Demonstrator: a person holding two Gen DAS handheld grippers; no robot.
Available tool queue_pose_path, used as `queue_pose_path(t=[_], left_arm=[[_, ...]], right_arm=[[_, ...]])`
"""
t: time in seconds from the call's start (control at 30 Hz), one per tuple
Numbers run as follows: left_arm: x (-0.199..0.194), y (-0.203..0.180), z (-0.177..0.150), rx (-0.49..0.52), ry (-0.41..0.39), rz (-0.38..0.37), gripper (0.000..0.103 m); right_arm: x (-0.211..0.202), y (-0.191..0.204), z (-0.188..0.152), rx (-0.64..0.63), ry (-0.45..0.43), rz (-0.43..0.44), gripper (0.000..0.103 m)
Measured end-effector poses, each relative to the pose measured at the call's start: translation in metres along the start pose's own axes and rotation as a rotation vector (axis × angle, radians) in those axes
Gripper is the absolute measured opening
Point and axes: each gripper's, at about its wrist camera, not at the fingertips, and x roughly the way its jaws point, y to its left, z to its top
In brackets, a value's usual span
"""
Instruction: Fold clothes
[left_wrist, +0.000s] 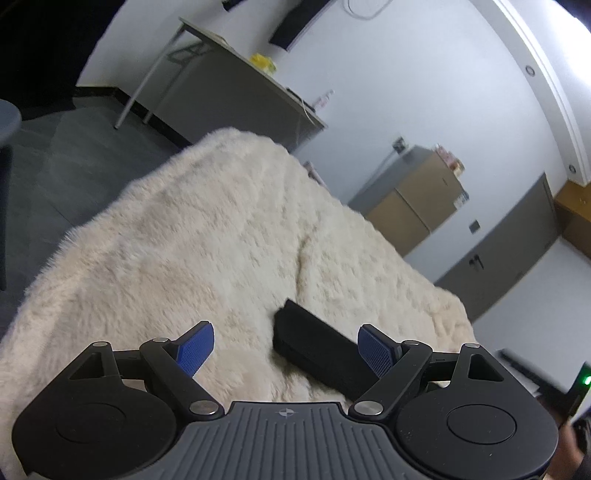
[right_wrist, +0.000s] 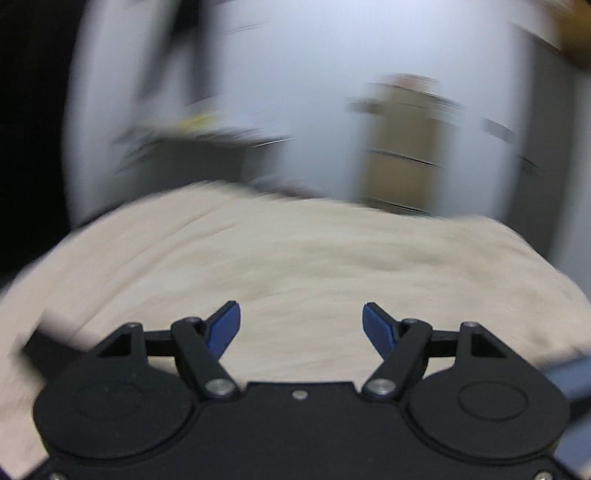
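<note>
Both grippers, left (left_wrist: 286, 347) and right (right_wrist: 301, 325), gape wide, holding nothing. The dark folded cloth (left_wrist: 317, 350) lies on the fur cover (left_wrist: 184, 240), so this fold looks done. Next, fetch another garment.

cover (left_wrist: 207, 236): cream, fluffy | folded garment (left_wrist: 317, 350): black | tool pads (left_wrist: 195, 349): blue, dotted texture

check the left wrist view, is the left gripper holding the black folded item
No, the left gripper is open and the black folded item lies on the cream fleece.
</note>
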Motion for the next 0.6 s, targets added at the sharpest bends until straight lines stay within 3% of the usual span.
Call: queue_pose_path(t=[0.17,0.23,0.33,0.47,0.53,0.6], left_arm=[[-0.014,0.005,0.004,-0.03,-0.072,-0.009,0.081],[-0.018,0.007,0.006,-0.048,-0.095,-0.018,0.081],[-0.023,0.011,0.009,-0.074,-0.121,-0.03,0.081],[-0.03,0.015,0.012,-0.102,-0.15,-0.045,0.081],[-0.033,0.016,0.013,-0.11,-0.158,-0.055,0.081],[-0.035,0.017,0.013,-0.115,-0.163,-0.057,0.081]], right_arm=[[-0.01,0.174,-0.016,-0.554,-0.126,0.147,0.075],[-0.008,0.21,-0.021,-0.67,-0.154,0.146,0.075],[0.024,0.248,-0.031,-0.825,-0.085,0.141,0.073],[0.059,0.262,-0.028,-0.83,-0.091,0.075,0.062],[0.072,0.264,-0.017,-0.826,-0.089,0.04,0.045],[0.074,0.263,-0.009,-0.829,-0.093,0.024,0.038]])
